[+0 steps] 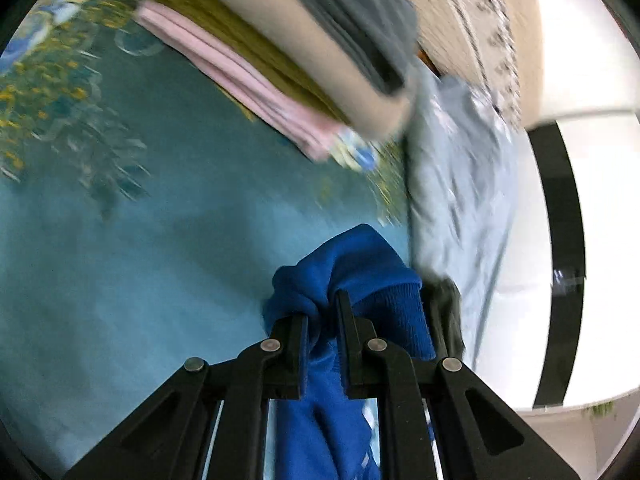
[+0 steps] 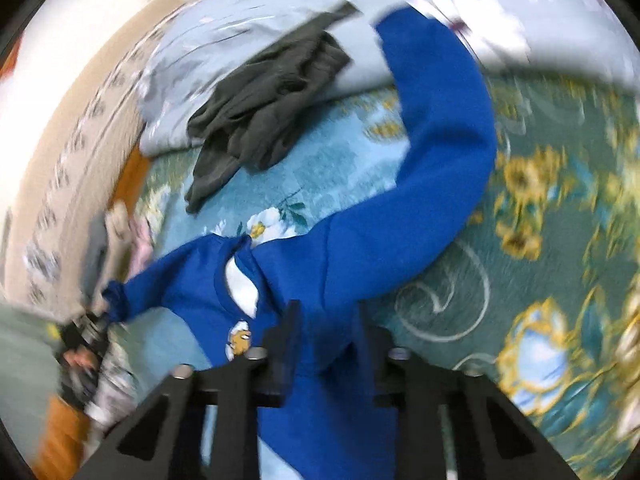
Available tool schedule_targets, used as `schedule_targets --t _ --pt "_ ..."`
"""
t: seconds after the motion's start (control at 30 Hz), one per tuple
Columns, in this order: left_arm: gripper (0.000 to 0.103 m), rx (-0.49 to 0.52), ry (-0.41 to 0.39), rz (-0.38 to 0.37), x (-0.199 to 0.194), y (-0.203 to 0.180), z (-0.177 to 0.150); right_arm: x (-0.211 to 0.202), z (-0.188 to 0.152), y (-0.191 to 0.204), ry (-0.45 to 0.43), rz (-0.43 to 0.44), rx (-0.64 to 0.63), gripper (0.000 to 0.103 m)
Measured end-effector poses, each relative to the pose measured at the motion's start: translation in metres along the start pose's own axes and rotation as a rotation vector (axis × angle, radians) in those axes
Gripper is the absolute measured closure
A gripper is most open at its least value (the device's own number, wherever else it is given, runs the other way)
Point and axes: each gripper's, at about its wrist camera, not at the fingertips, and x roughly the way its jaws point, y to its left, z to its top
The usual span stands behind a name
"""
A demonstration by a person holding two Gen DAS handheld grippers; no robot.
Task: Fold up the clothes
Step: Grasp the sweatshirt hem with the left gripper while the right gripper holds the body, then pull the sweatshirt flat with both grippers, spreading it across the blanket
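Blue sweatshirt (image 2: 400, 240) beside dark garment (image 2: 264, 120)

we find no readable text; the blue sweatshirt (image 2: 352, 264) bears only a small cartoon patch (image 2: 239, 339), too blurred for any lettering.

One blue sweatshirt (image 2: 420, 208) is in view, bunched between the jaws of both grippers, two grippers in all: the left gripper (image 1: 322, 320) and the right gripper (image 2: 326, 332). Ahead of the right jaws and to their left lies one dark grey garment (image 2: 264, 120), resting partly on one pale blue-grey piece of cloth (image 2: 240, 52). Ahead of the left jaws, up and beyond them, sits one stack of folded clothes (image 1: 280, 60) showing four coloured layers: one pink, one olive-yellow, one beige and one grey on top.
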Motion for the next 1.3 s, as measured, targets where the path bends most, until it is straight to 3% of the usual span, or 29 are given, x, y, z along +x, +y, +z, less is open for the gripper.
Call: schedule_targets --t 0.07,0.17,0.3,0.33,0.43,0.5,0.63,0.7,0.77,0.83,0.9,1.07,1.13,1.17,1.23,1.3 --pt "0.091 -0.046 -0.019 0.021 -0.001 0.015 0.012 -0.002 -0.003 0.014 0.003 -0.032 -0.084 0.091" --pt "0.091 -0.094 -0.03 0.043 -0.003 0.034 0.024 0.001 -0.007 0.03 0.023 -0.108 -0.171 0.09" --pt "0.09 -0.12 -0.007 0.035 0.001 0.051 0.02 0.006 -0.015 0.047 0.044 -0.149 -0.274 0.086" --pt "0.089 -0.116 -0.003 0.033 0.003 0.053 0.018 0.009 -0.018 0.054 0.052 -0.153 -0.311 0.082" --pt "0.083 -0.092 0.013 0.024 0.01 0.057 0.011 0.021 -0.027 0.07 0.079 -0.158 -0.392 0.051" --pt "0.081 -0.068 0.027 0.009 0.01 0.056 0.005 0.033 -0.032 0.075 0.104 -0.165 -0.425 0.05" --pt "0.076 0.008 0.047 -0.022 0.001 0.035 -0.011 0.059 -0.042 0.081 0.149 -0.262 -0.53 0.05" --pt "0.074 0.048 0.057 -0.033 0.001 0.028 -0.019 0.067 -0.049 0.086 0.166 -0.317 -0.606 0.054" --pt "0.073 0.081 0.071 -0.037 0.003 0.023 -0.026 0.073 -0.054 0.092 0.183 -0.361 -0.686 0.074" --pt "0.073 0.108 0.088 -0.038 0.007 0.018 -0.033 0.077 -0.052 0.098 0.175 -0.394 -0.733 0.084" --pt "0.073 0.124 0.105 -0.034 0.008 0.014 -0.04 0.07 -0.037 0.105 0.119 -0.409 -0.753 0.088" --pt "0.073 0.141 0.136 -0.035 0.004 0.015 -0.055 0.038 0.048 0.139 -0.088 -0.437 -0.792 0.091" --pt "0.073 0.146 0.144 -0.035 0.002 0.016 -0.06 0.034 0.074 0.155 -0.138 -0.454 -0.818 0.091" --pt "0.073 0.148 0.148 -0.035 0.001 0.016 -0.063 0.032 0.087 0.163 -0.163 -0.462 -0.832 0.099" --pt "0.073 0.153 0.156 -0.035 -0.001 0.017 -0.068 0.033 0.117 0.18 -0.216 -0.502 -0.858 0.103" --pt "0.073 0.149 0.161 -0.036 -0.002 0.019 -0.074 0.038 0.147 0.188 -0.21 -0.499 -0.824 0.103"
